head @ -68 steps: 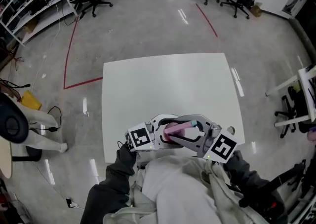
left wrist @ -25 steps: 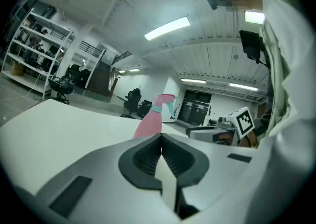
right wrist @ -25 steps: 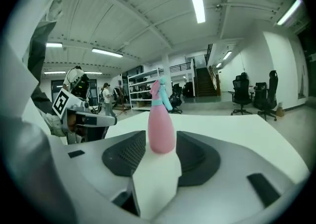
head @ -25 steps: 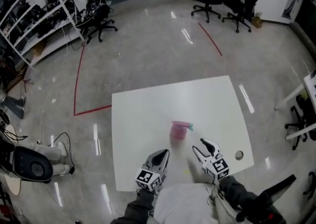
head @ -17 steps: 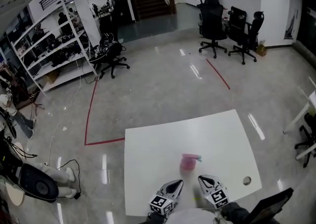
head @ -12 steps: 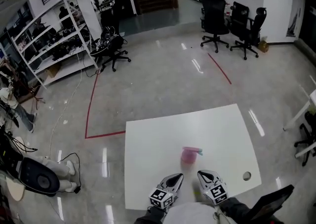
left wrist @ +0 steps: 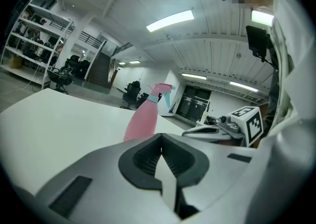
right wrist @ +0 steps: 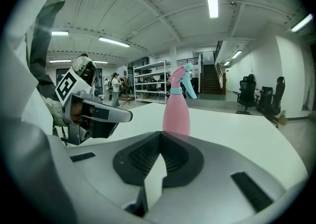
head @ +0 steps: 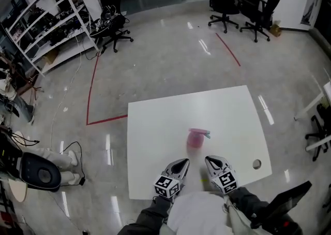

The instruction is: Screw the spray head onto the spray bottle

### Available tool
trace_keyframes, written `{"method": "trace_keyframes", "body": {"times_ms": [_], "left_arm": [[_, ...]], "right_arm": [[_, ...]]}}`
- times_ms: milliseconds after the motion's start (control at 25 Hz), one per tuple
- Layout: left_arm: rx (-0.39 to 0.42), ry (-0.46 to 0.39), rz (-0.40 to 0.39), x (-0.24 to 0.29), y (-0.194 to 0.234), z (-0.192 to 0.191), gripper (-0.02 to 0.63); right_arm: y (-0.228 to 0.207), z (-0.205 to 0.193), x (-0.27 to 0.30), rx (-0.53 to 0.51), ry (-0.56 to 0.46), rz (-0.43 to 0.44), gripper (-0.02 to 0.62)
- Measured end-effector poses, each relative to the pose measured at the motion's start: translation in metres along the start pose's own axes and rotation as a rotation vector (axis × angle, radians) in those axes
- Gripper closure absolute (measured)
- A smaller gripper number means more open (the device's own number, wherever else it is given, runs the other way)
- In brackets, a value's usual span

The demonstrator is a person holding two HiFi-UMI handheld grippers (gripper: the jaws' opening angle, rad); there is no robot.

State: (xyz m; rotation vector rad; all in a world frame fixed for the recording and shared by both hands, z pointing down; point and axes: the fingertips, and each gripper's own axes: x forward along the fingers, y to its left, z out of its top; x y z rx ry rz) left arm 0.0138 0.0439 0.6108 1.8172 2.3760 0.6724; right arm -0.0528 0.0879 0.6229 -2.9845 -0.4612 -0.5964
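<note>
Holding left gripper (head: 181, 163) and right gripper (head: 211, 161) at six o'clock of upright bottle (head: 195, 139), jaws together on nothing; head (head: 202, 133) apparently seated, so avoiding bumping it.

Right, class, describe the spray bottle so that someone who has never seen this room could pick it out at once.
Find the large white table on the shiny grey floor. Near the middle of the half closer to the person stands an upright spray bottle. It is the only thing standing on the tabletop: pink, with a teal trigger on its spray head.
</note>
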Motion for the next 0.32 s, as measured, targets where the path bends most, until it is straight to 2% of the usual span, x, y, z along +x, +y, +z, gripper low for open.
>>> {"method": "trace_keyframes", "body": {"times_ms": [320], "left_arm": [[-0.009, 0.032, -0.005, 0.0044, 0.0012, -0.0037, 0.6]], "right_arm": [[-0.0023, 0.0022, 0.0015, 0.003, -0.001, -0.001, 0.6]]}}
